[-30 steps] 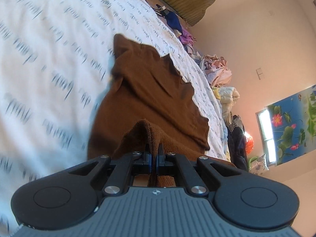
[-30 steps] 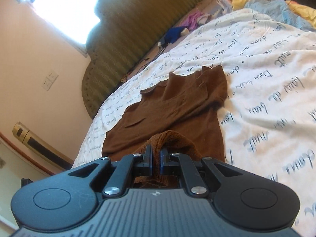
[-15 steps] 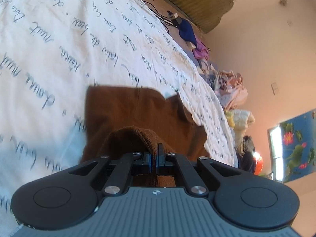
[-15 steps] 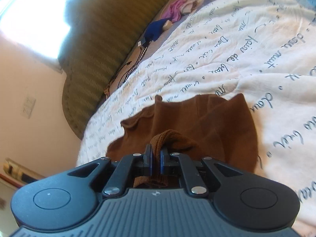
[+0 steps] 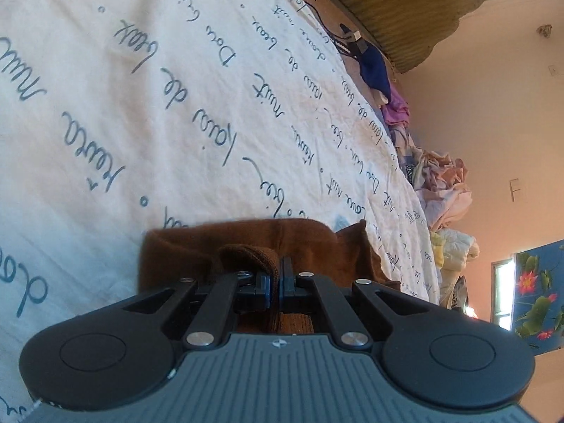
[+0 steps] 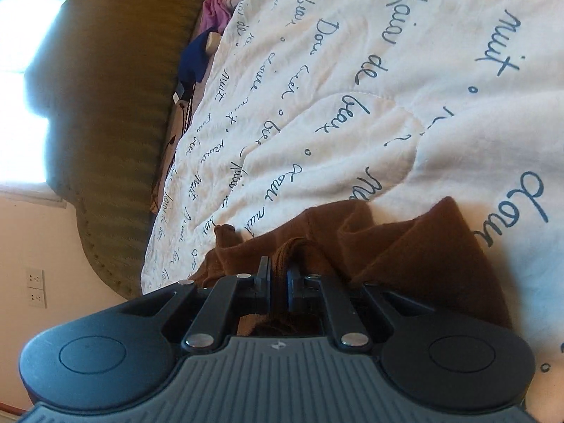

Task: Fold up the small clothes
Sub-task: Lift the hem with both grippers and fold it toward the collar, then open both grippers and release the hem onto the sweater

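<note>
A small brown garment [image 5: 243,239] lies bunched on a white bedspread with blue script [image 5: 176,105]. My left gripper [image 5: 275,271] is shut on a ribbed edge of the garment, which loops up over the left finger. In the right wrist view the same brown garment [image 6: 416,250] lies crumpled under and ahead of my right gripper [image 6: 278,275], which is shut on another folded edge of it. Only a short strip of the garment shows past each gripper; the rest is hidden beneath them.
The bedspread [image 6: 387,88] stretches ahead. A green padded headboard [image 6: 116,105] stands at the far end with a blue cloth [image 5: 375,70] and pink cloth [image 6: 218,10] by it. A pile of mixed clothes [image 5: 444,190] lies along the bed's right edge.
Both grippers have carried the held edges forward over the garment toward the headboard. Much less of the brown cloth shows ahead now. Both stay shut on it.
</note>
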